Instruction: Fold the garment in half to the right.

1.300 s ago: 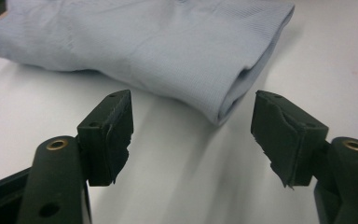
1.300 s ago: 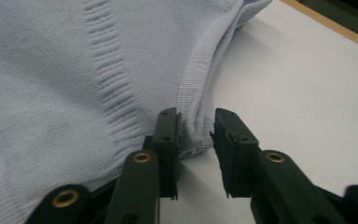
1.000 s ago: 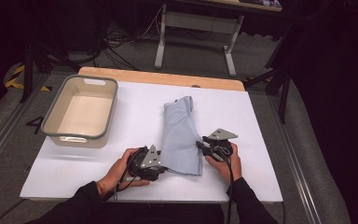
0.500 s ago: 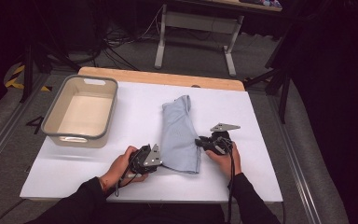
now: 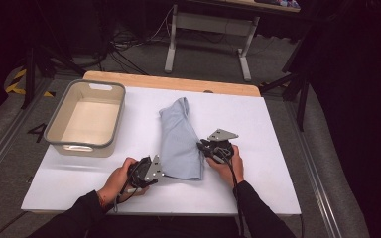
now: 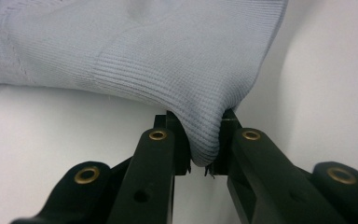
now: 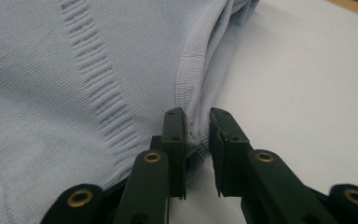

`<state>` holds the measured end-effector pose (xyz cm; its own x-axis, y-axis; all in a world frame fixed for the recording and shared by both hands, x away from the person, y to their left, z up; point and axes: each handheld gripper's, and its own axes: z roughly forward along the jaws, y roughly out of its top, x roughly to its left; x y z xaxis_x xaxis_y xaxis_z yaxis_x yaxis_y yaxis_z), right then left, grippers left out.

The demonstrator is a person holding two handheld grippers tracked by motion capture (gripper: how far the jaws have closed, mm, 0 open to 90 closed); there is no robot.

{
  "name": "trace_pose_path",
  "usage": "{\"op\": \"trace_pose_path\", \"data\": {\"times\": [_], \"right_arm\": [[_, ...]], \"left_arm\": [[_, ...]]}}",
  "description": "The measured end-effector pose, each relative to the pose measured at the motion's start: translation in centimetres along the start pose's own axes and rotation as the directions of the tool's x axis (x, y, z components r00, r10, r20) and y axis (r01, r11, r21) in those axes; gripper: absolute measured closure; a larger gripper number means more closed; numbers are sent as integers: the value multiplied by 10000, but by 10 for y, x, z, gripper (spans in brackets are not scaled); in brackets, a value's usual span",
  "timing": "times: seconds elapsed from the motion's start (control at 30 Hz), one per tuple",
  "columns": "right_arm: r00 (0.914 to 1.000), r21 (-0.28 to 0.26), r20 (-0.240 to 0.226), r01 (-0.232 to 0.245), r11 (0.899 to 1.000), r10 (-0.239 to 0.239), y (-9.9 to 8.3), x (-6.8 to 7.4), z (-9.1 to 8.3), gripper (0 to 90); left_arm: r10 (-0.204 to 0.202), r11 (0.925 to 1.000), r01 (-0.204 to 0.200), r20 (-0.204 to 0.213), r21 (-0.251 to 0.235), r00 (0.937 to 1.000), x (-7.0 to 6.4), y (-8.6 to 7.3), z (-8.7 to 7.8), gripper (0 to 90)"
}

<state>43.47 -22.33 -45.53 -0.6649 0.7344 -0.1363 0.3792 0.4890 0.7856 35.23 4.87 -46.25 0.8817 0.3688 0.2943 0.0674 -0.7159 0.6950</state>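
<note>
Two grippers are on the light blue knit garment right now: the left gripper has its jaws pinched on a bunched-up bit of the near left corner, and the right gripper sits on the ribbed right edge with its jaws narrow, fabric between them, though I can't tell if it's really clamped. The garment lies folded into a long strip in the middle of the white table, with the beige bin empty off to the left, so I'd say the folding is partly done, with another fold probably left
</note>
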Motion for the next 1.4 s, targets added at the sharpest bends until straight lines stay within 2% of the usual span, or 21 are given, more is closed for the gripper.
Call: {"op": "trace_pose_path", "data": {"times": [0.27,0.37,0.43,0.57,0.73,0.83,0.93,1.03,1.07,1.1,1.13,1.17,1.2,1.23,1.3,1.4], "right_arm": [[9961,-802,848,299,9963,-231,2,9,-12,764],[9935,-1107,1118,324,9933,-200,3,10,-17,810],[9931,-1090,1130,446,9930,-322,4,10,-18,848],[9907,-945,1180,796,9923,-683,6,12,-15,857],[9880,-852,1323,909,9922,-792,9,9,-13,859],[9843,-834,1581,924,9922,-784,9,8,-14,859],[9833,-758,1652,896,9931,-761,9,8,-14,859],[9816,-550,1681,1007,9934,-902,9,9,-12,858],[9816,-550,1681,1007,9934,-902,9,9,-12,858],[9807,-567,1734,1019,9932,-907,9,9,-12,857],[9807,-567,1734,1019,9932,-907,9,9,-12,857],[9812,-593,1728,977,9935,-862,10,9,-12,857],[9812,-593,1728,977,9935,-862,10,9,-12,857],[9817,-542,1681,1003,9935,-900,11,9,-12,857],[9820,-485,1614,1069,9931,-978,11,9,-11,857],[9835,-416,1518,1058,9935,-984,11,9,-11,856]], "left_arm": [[-647,9977,647,8,-181,9979,-4,-5,-5,775],[-884,9959,884,-12,-198,9961,-7,-9,-11,768],[-920,9954,919,-40,-255,9957,-8,-11,-13,747],[-783,9968,780,-132,-199,9968,-10,-11,-14,794],[-755,9969,755,12,-209,9971,-10,-12,-15,818],[-860,9958,861,33,-322,9963,-9,-15,-21,802],[-1474,9857,1499,367,-771,9884,-5,-21,-34,826],[-1700,9794,1703,121,-1089,9854,1,-22,-43,858],[-1700,9794,1703,121,-1089,9854,1,-22,-43,866],[-1907,9721,1873,-103,-1415,9816,6,-19,-45,872],[-1907,9721,1873,-103,-1415,9816,6,-19,-45,877],[-1923,9674,1848,-277,-1733,9809,11,-14,-45,877],[-1923,9674,1848,-277,-1733,9809,11,-14,-45,890],[-1943,9651,1825,-463,-1878,9798,15,-10,-44,890],[-1896,9612,1745,-517,-2137,9805,22,-2,-39,896],[-1671,9631,1454,-796,-2267,9827,29,8,-31,898]]}}
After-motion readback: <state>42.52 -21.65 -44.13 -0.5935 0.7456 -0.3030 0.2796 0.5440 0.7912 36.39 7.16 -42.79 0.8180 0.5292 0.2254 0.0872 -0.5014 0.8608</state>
